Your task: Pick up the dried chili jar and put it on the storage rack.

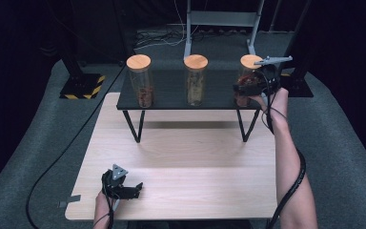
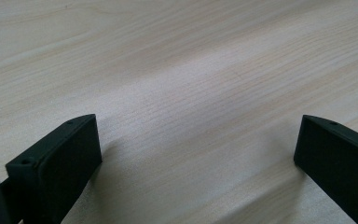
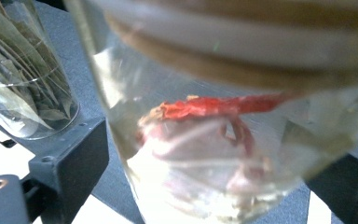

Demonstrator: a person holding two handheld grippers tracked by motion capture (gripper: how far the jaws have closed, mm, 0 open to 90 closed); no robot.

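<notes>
The right gripper (image 1: 246, 89) partly hides the right-hand jar (image 1: 248, 71) on the dark shelf (image 1: 171, 90). Its jaws straddle the glass, seemingly released, though contact is hard to judge. The left gripper (image 2: 198, 154) rests spread over bare table (image 2: 177, 70).

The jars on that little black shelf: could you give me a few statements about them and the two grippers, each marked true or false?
1. Three glass jars with wooden lids stand on the black shelf. True.
2. The right gripper is at the left jar. False: it is at the right jar, whose glass sits between its jaws.
3. The right jar holds dried red chillies. True.
4. The left gripper holds a jar lid. False: its jaws stand open over the bare wooden table.
5. The middle jar lies on its side. False: it stands upright.
</notes>
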